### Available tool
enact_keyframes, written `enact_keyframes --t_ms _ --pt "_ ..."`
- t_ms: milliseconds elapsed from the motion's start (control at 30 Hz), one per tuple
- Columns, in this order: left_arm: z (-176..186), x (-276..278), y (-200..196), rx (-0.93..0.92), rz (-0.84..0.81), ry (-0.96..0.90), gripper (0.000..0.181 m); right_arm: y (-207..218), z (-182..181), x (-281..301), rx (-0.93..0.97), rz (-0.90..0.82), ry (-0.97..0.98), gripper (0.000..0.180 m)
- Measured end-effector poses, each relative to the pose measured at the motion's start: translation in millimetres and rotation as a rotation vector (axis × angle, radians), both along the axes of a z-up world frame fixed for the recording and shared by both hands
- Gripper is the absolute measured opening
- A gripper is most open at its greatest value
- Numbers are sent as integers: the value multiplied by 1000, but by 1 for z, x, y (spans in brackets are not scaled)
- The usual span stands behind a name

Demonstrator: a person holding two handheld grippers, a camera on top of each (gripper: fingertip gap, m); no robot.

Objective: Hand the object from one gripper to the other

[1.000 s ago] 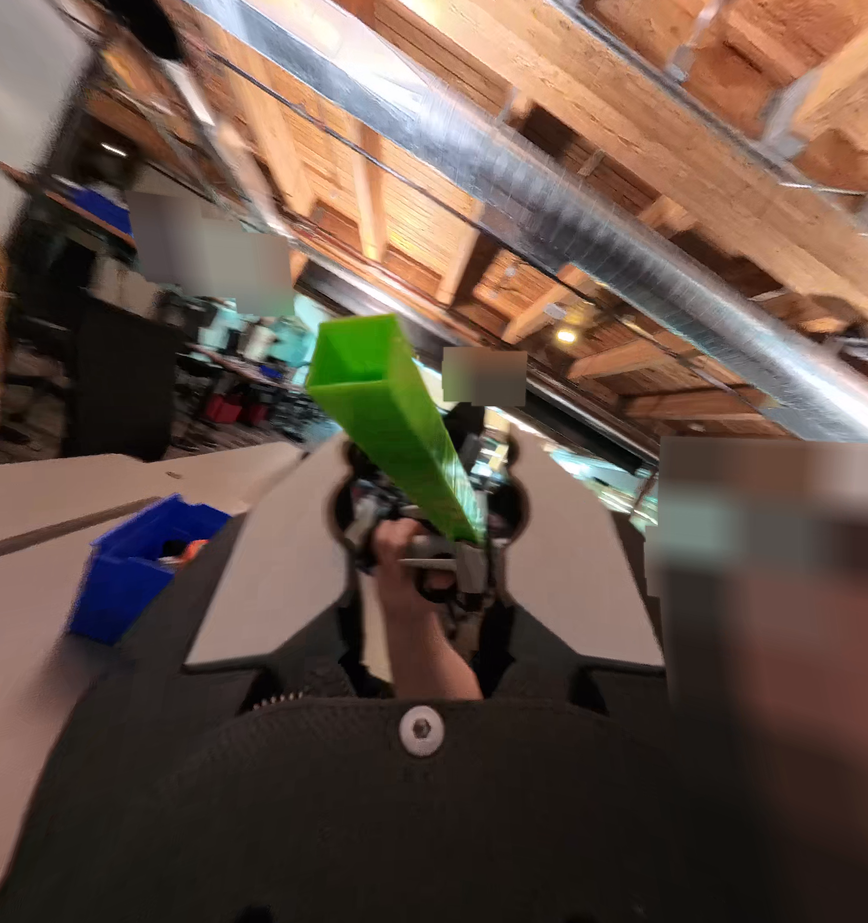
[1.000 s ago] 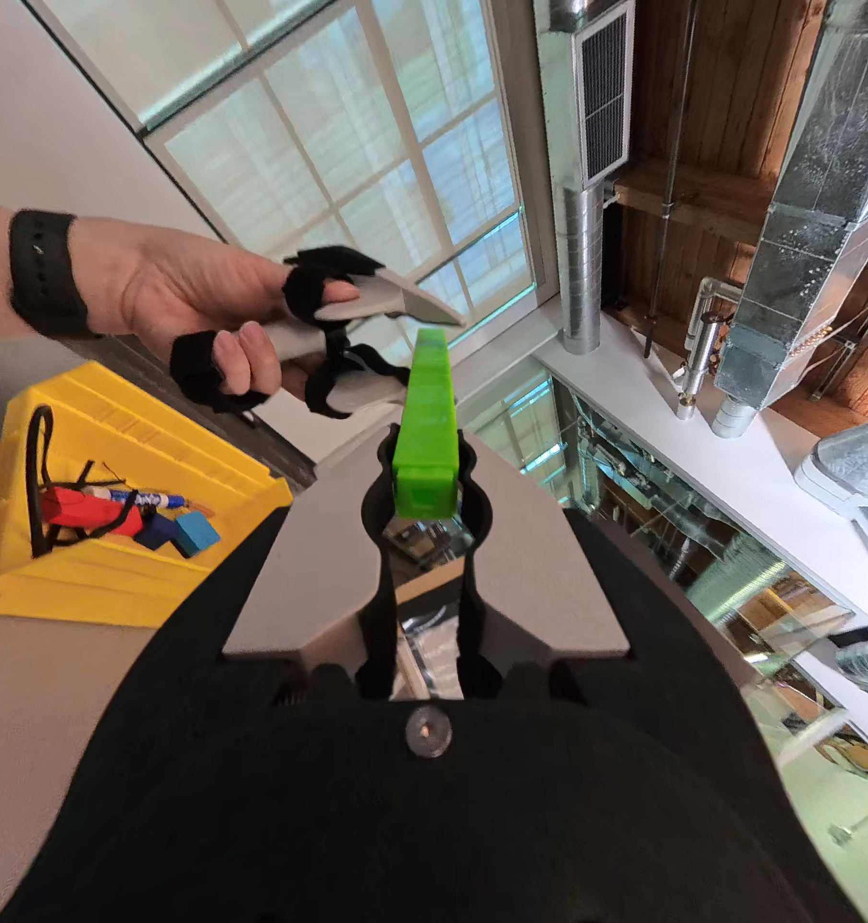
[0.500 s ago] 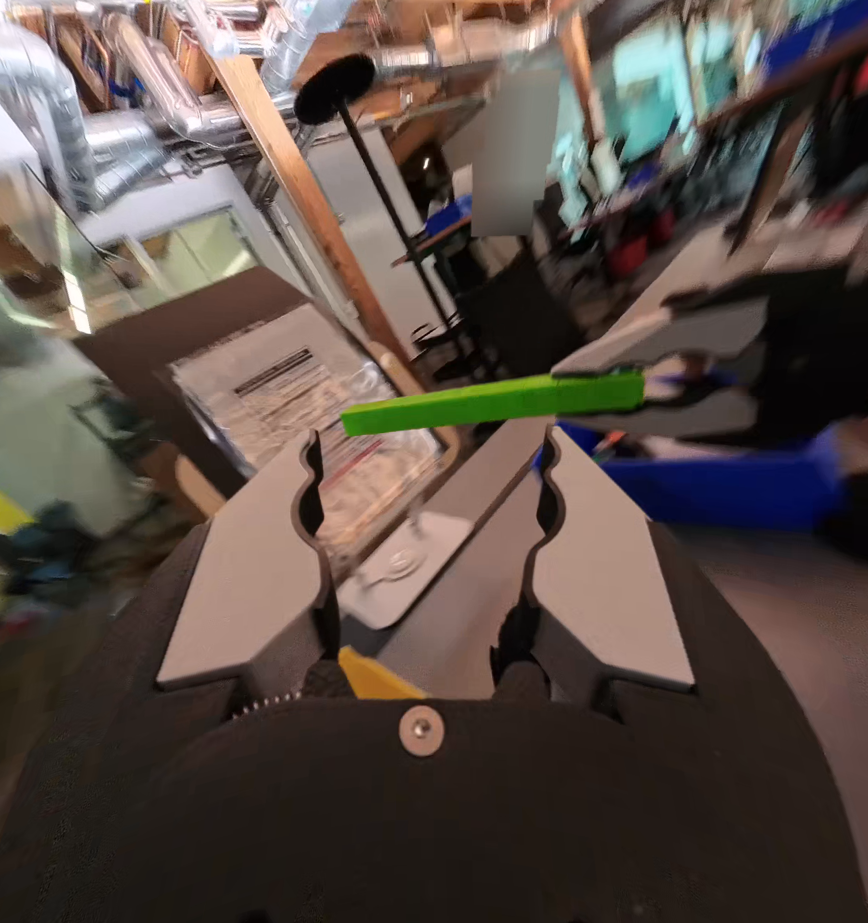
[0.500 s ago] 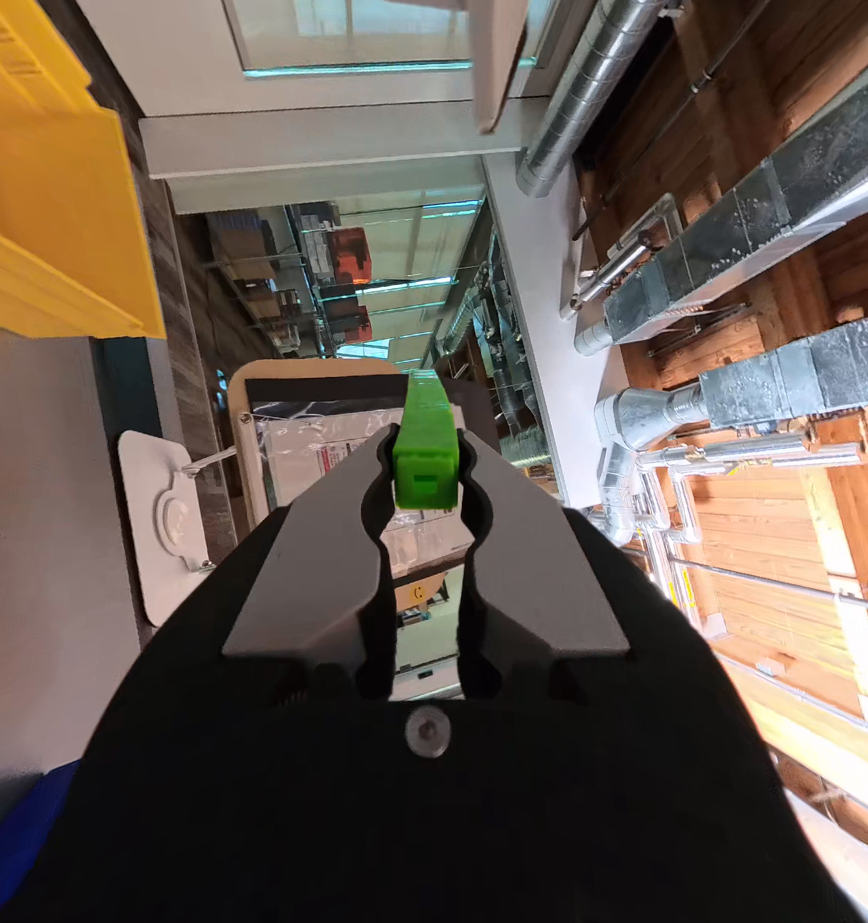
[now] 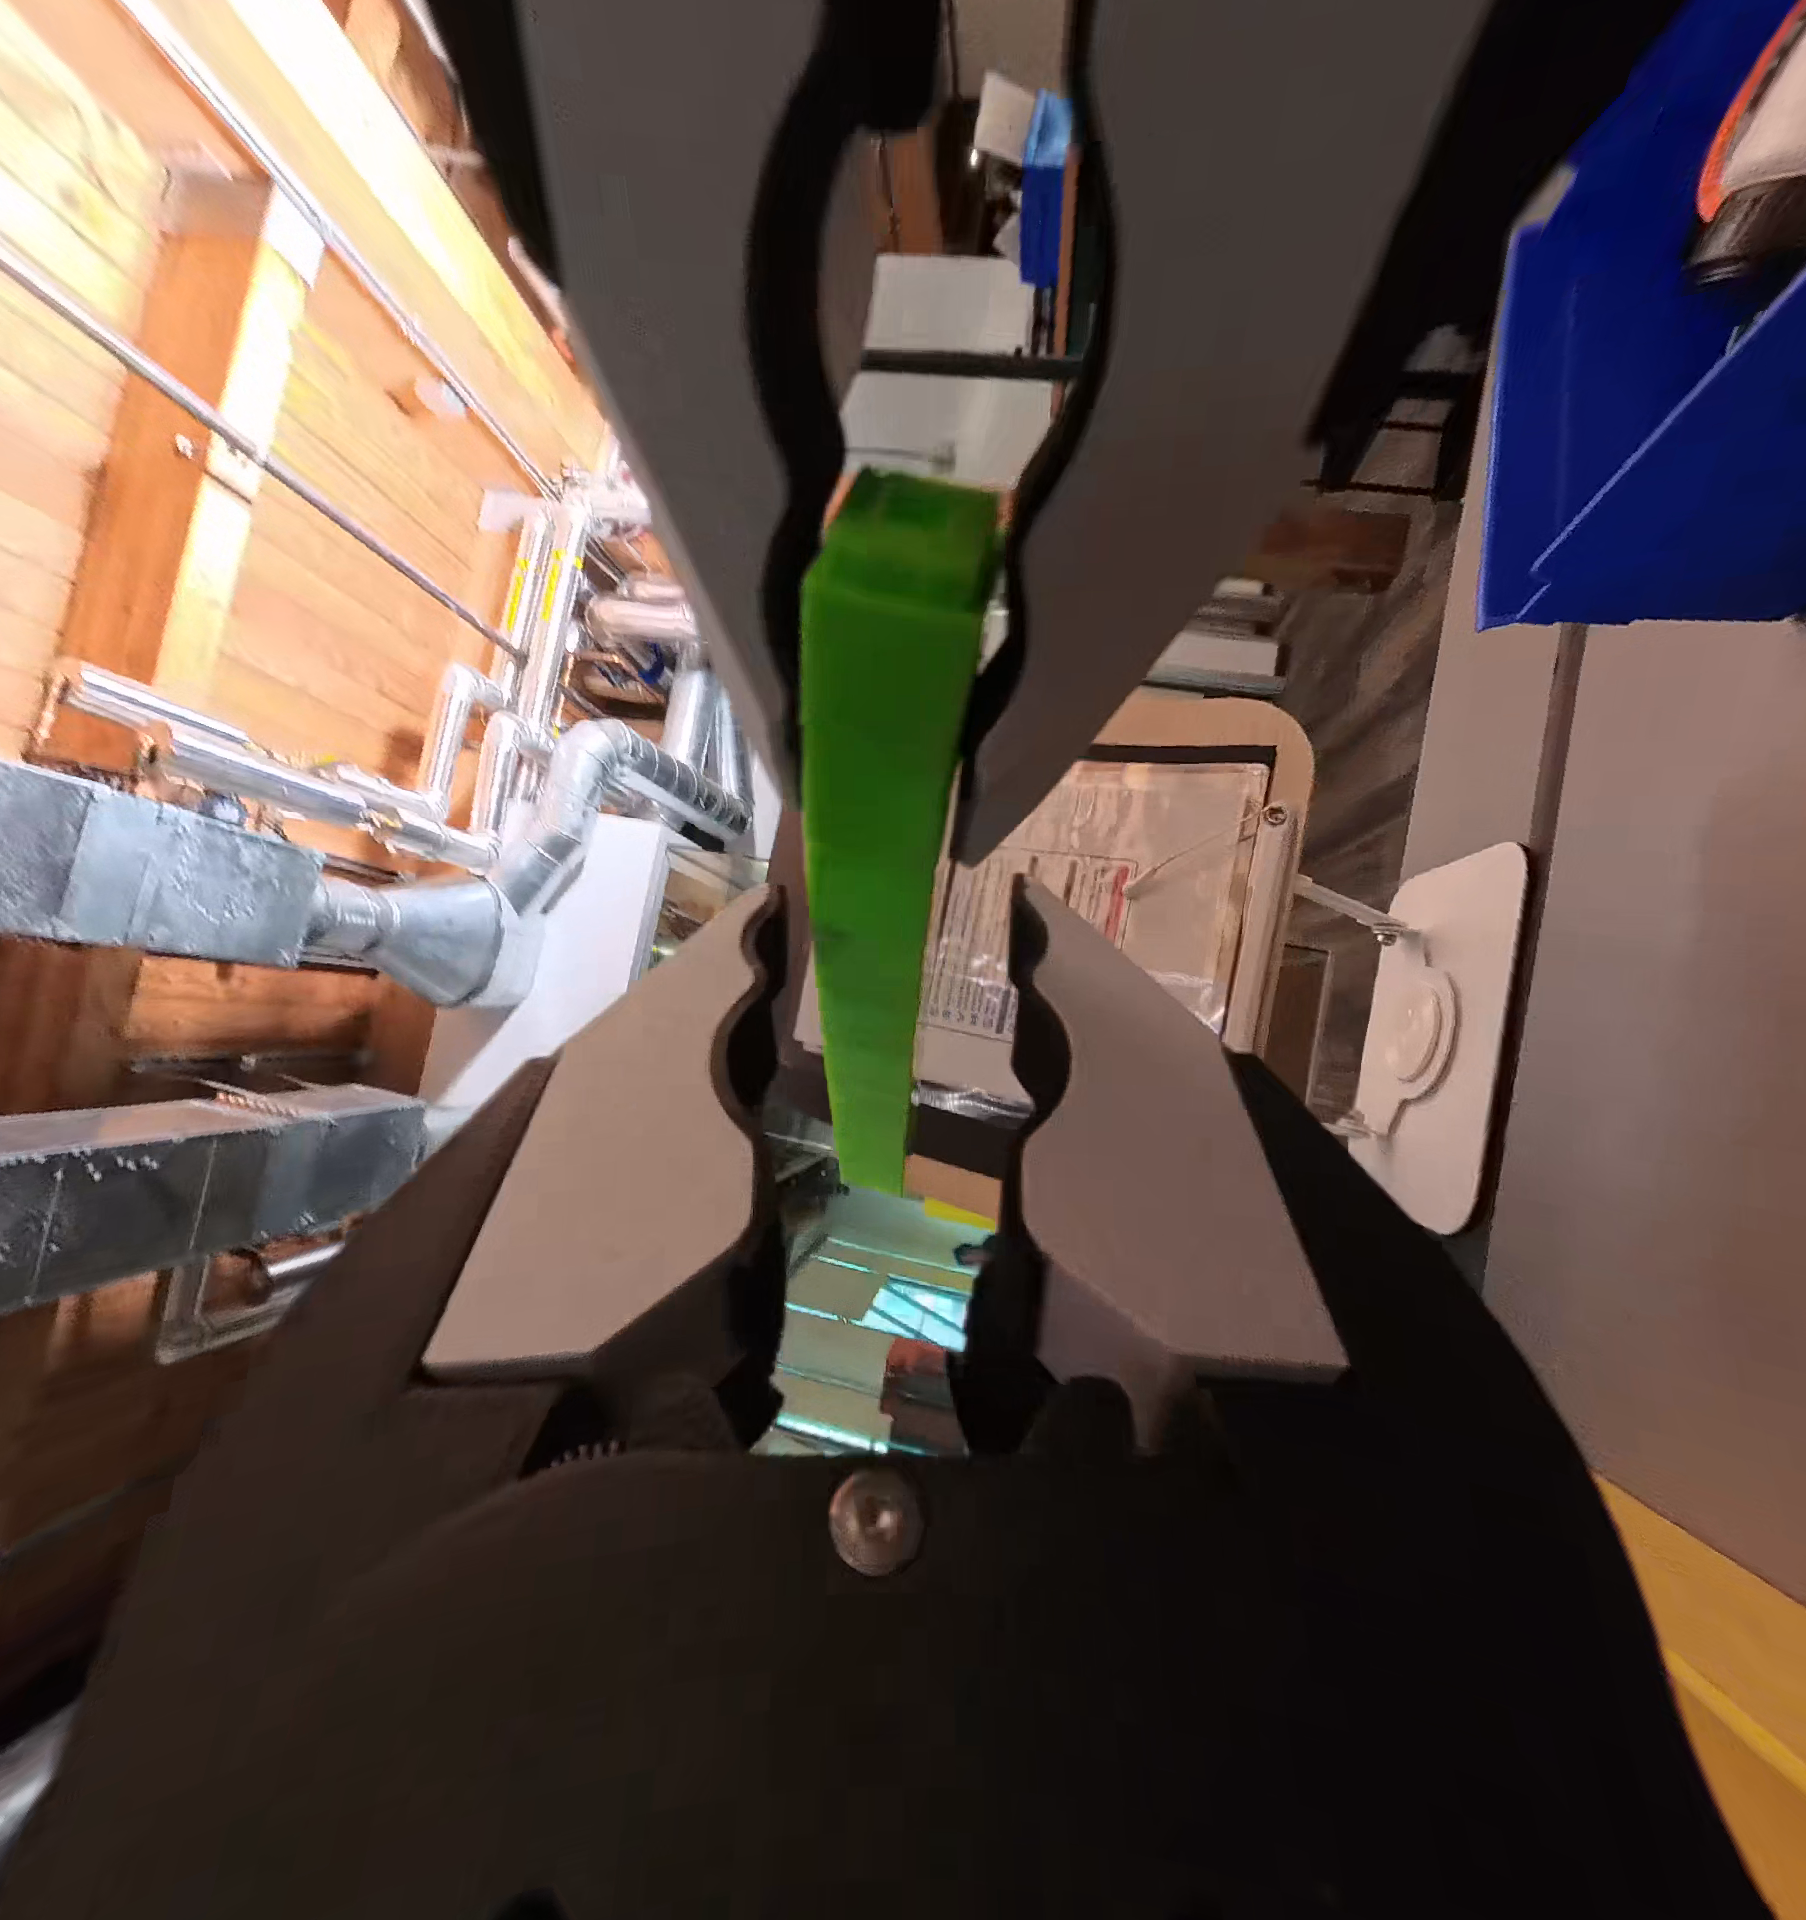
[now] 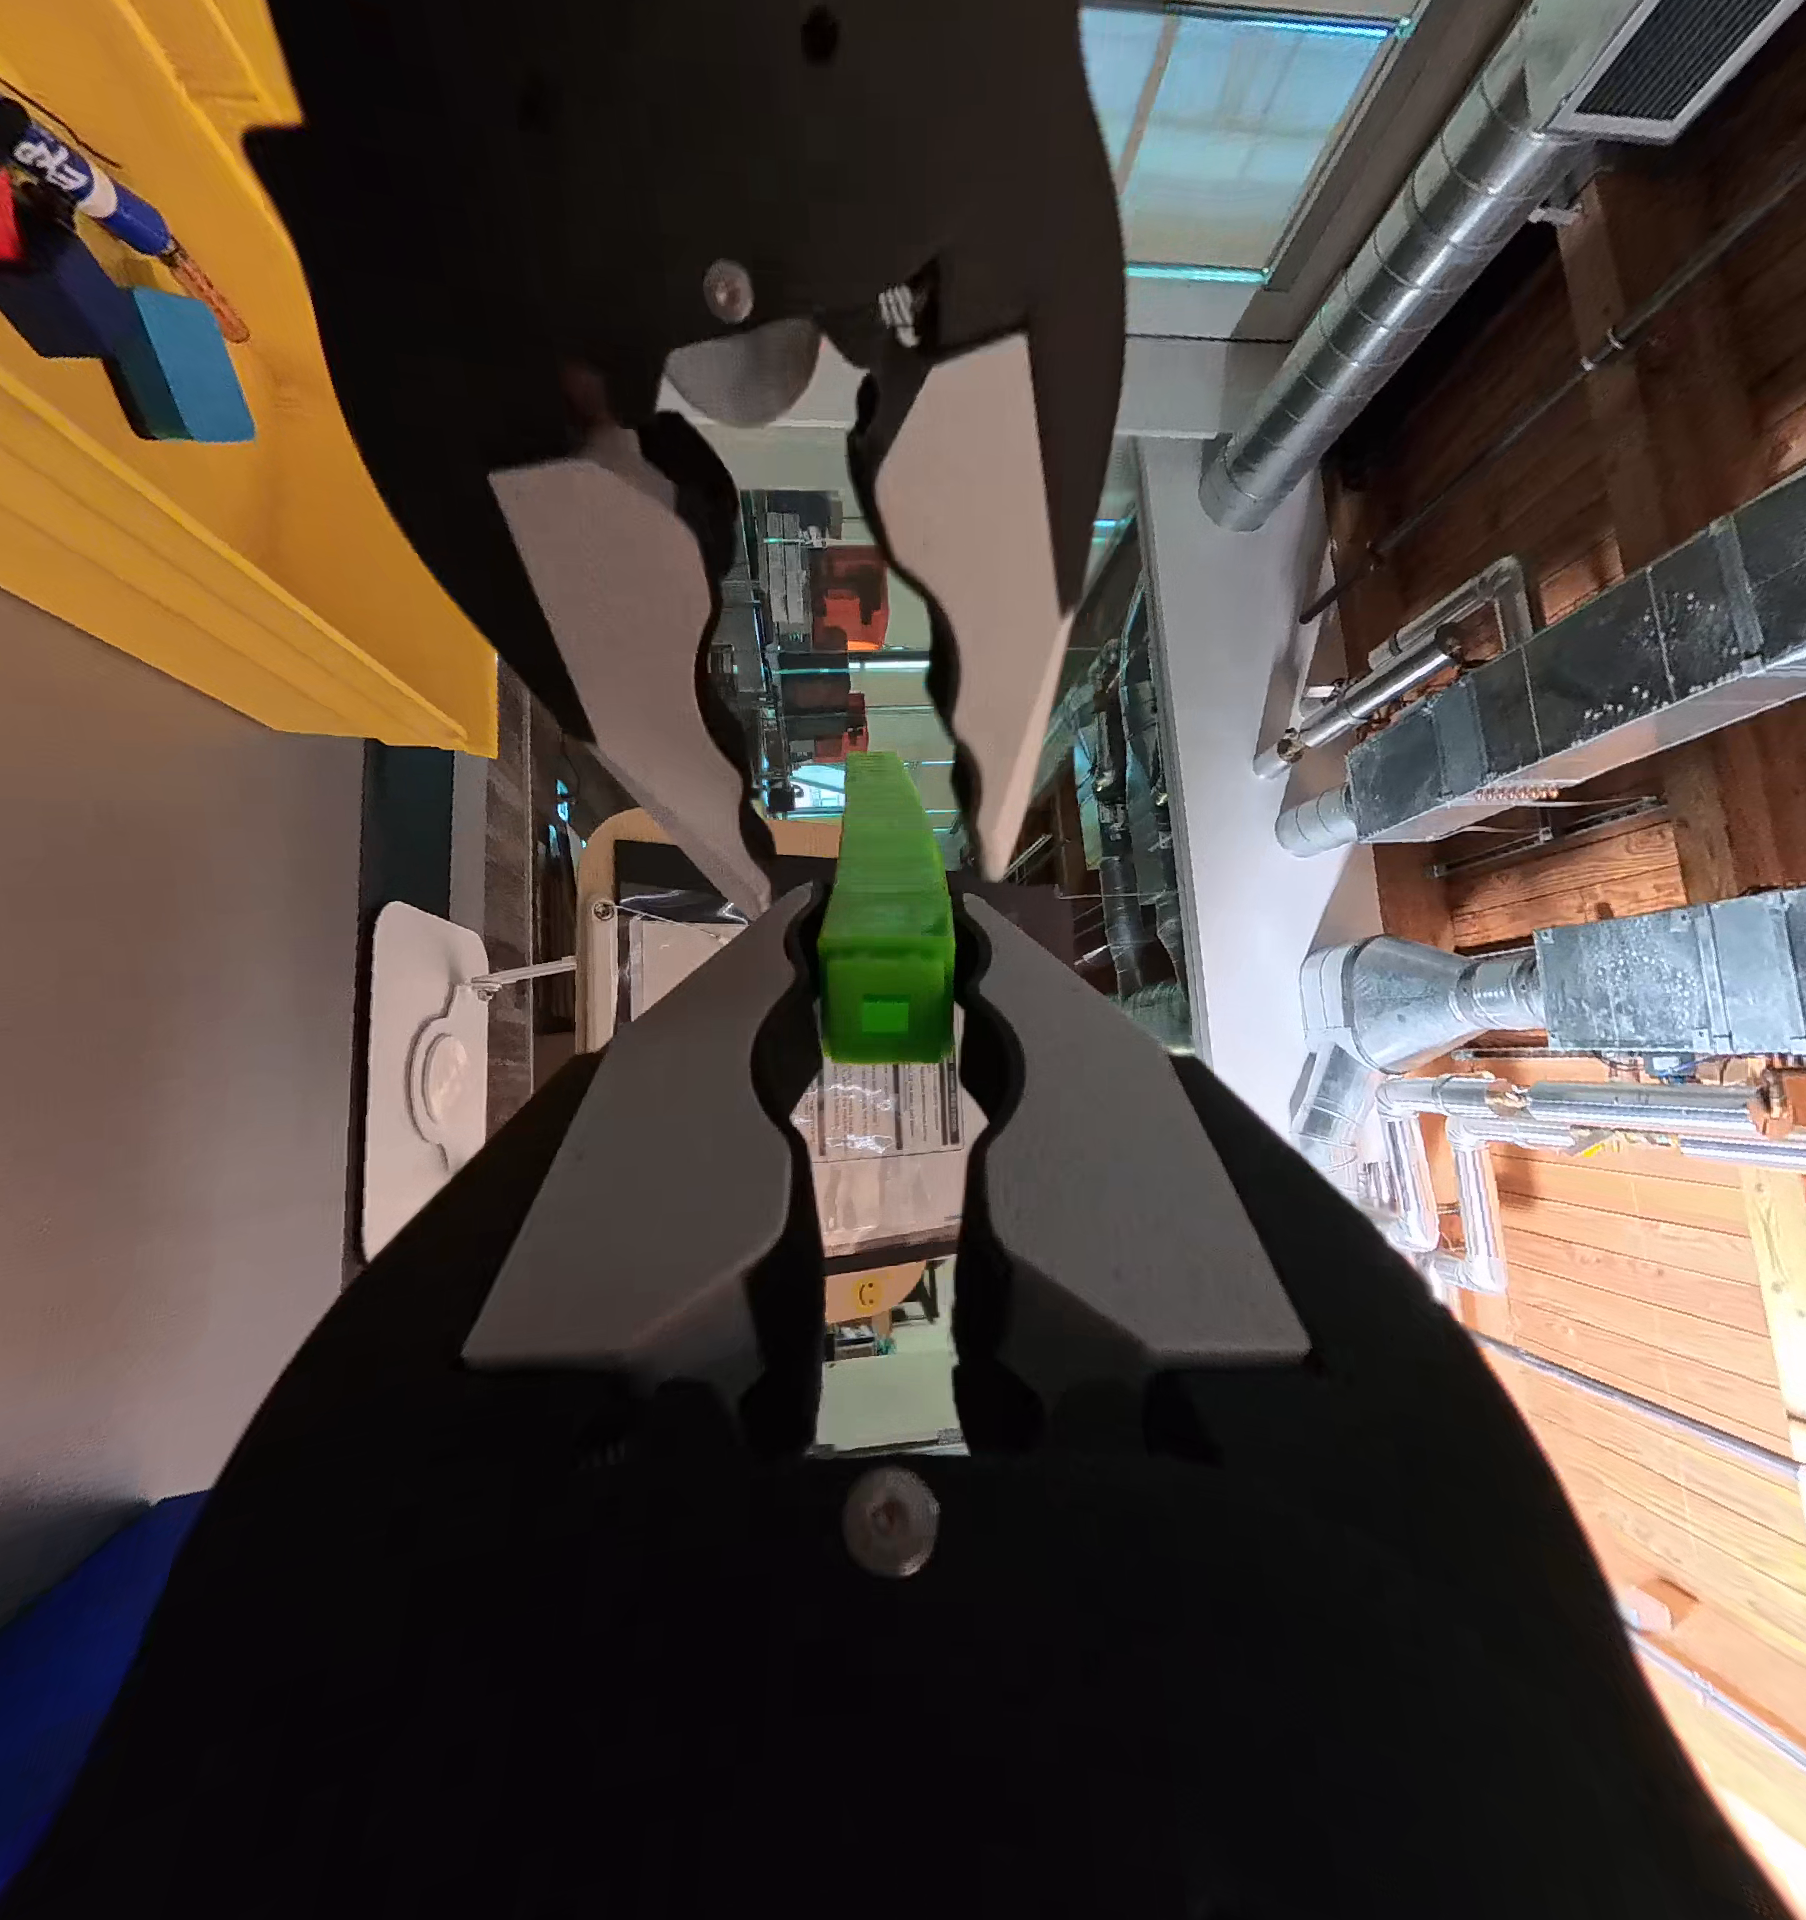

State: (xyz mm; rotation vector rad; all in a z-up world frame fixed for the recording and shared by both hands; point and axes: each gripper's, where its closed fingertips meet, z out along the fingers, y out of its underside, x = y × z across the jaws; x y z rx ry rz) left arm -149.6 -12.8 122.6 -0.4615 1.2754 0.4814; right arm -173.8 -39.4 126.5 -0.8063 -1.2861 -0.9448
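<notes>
Facing each other tip to tip, the two grippers meet over a long green bar [image 5: 878, 831].

In the left wrist view, silver ducts [image 5: 255, 894] and wood boards fill the 9 o'clock side. At centre, the left gripper [image 5: 894, 914] has its fingers parted, one on each side of the bar's near end, with a visible gap on both sides, so it has no hold on the bar. From 12 o'clock the right gripper [image 5: 904, 665] reaches in, its fingers pressed against the bar's far end. A blue bin [image 5: 1657, 416] sits at 2 o'clock, and a white plate [image 5: 1450, 1039] at 3 o'clock.

In the right wrist view, a yellow bin [image 6: 203, 582] sits at 10 o'clock, holding a blue block [image 6: 187, 364]. At centre, the right gripper [image 6: 886, 935] is closed on the green bar [image 6: 886, 935], both fingers touching its sides near the square end that faces the camera. Beyond it, from 12 o'clock, the left gripper [image 6: 873, 831] stands spread around the bar's far end without touching it. Ducts [image 6: 1605, 966] line the 3 o'clock side.
</notes>
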Motion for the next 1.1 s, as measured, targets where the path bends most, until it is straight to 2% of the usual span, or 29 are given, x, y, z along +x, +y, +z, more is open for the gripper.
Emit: enact_keyframes --t_ms 133,233,333,433,600,733,867,933,1000,1100 --pt "-5 5 -6 3 -25 16 22 -4 -6 -4 -15 30 -50 20" --pt "-3 4 -9 -1 -38 12 20 -7 -5 -6 32 69 -64 23" --pt "1 -1 -12 -38 -64 -5 20 -14 9 -7 133 129 -20 38" --pt "9 -4 -20 -6 -72 -20 20 -13 15 1 139 177 54 53" --pt "11 9 -62 38 -183 14 20 9 -7 18 -17 193 107 56" --pt "1 26 -108 77 -305 88 19 -6 -7 5 29 315 97 56" --pt "0 29 -143 28 -425 118 19 -32 5 -8 56 416 118 50" --pt "3 25 -152 -4 -465 117 20 -41 7 -11 87 424 87 31" --pt "5 21 -157 -9 -491 112 19 -46 11 -12 121 412 70 29" --pt "8 19 -159 -18 -503 82 25 -45 13 -12 63 404 113 25"
